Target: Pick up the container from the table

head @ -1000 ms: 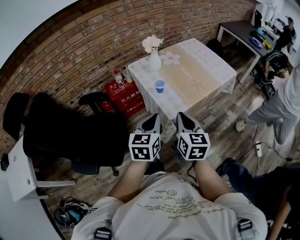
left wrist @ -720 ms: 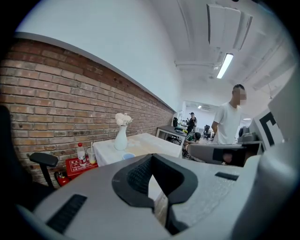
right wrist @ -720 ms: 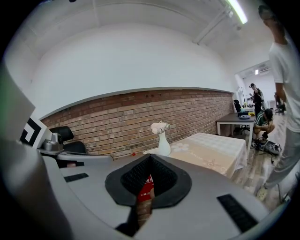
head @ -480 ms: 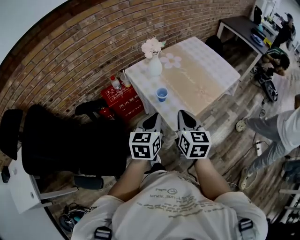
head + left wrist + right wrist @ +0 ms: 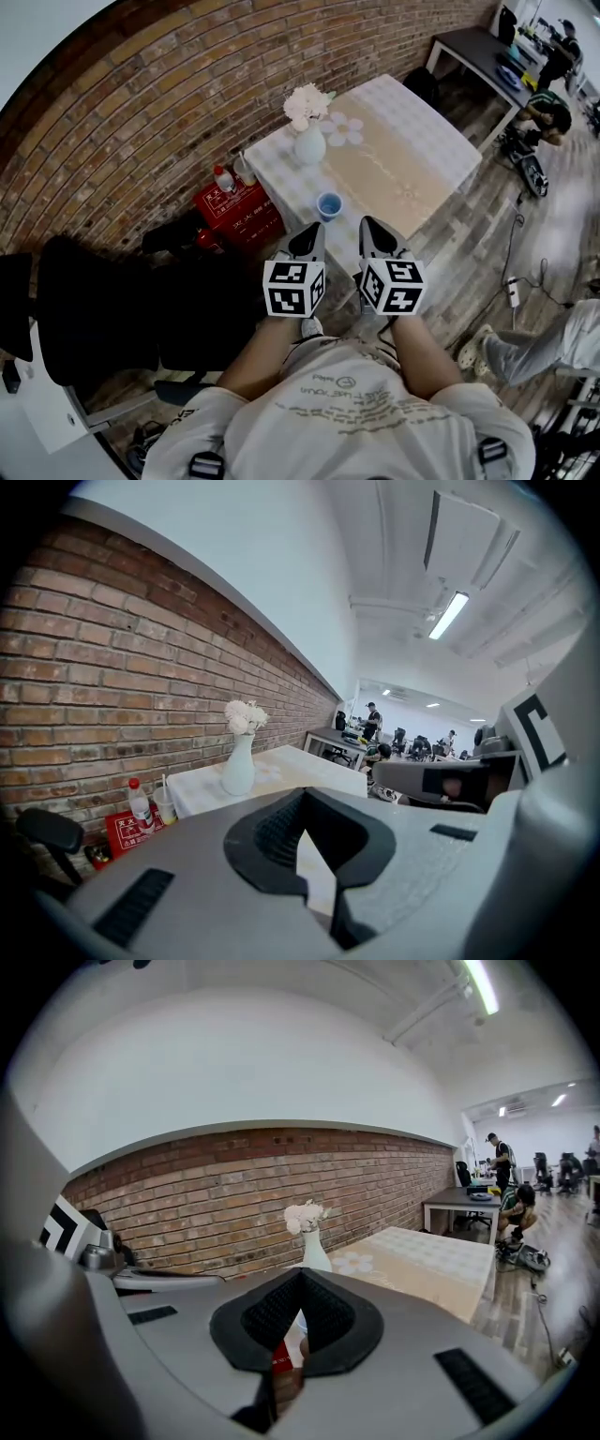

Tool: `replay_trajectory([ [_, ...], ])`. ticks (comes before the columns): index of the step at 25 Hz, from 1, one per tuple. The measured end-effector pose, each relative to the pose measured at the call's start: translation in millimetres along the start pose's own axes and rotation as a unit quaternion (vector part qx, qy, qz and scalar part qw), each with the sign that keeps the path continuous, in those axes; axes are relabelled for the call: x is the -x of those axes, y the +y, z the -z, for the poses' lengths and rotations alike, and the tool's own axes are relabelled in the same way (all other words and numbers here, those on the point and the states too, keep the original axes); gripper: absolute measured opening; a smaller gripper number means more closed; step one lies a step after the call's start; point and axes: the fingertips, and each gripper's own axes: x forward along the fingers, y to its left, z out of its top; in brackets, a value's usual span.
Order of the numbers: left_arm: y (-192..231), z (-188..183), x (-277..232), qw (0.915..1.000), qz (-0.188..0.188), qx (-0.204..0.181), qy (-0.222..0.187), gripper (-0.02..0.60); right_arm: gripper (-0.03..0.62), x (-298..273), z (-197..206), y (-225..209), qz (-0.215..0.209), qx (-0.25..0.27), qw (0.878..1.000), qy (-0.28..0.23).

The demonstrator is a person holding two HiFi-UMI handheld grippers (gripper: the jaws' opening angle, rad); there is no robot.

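— Where is the container?
— The blue cup (image 5: 329, 204) stands on the tabletop (image 5: 412, 150) near its closest corner. It is at 12 o'clock from the two grippers and apart from both. A white vase (image 5: 309, 147) stands at 11 o'clock of it.
— And the jaws?
— The left gripper (image 5: 307, 234) and right gripper (image 5: 372, 227) are side by side, both clenched on nothing.

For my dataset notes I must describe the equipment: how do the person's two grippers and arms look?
The left gripper and the right gripper are alike: a grey body, black ribbed pads, and a white cube with black square markers at the back. The person wears a light short-sleeved T-shirt with small print; the forearms are bare.
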Motion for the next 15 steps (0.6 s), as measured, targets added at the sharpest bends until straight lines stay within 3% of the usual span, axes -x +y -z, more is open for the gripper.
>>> replay_trajectory([
  [15,32.7,21.4,-41.9,0.9984,0.018,-0.017,0.05,0.003,-0.002,-38.0,11.8,-9.6,0.032,-0.002,0.999,0.033],
])
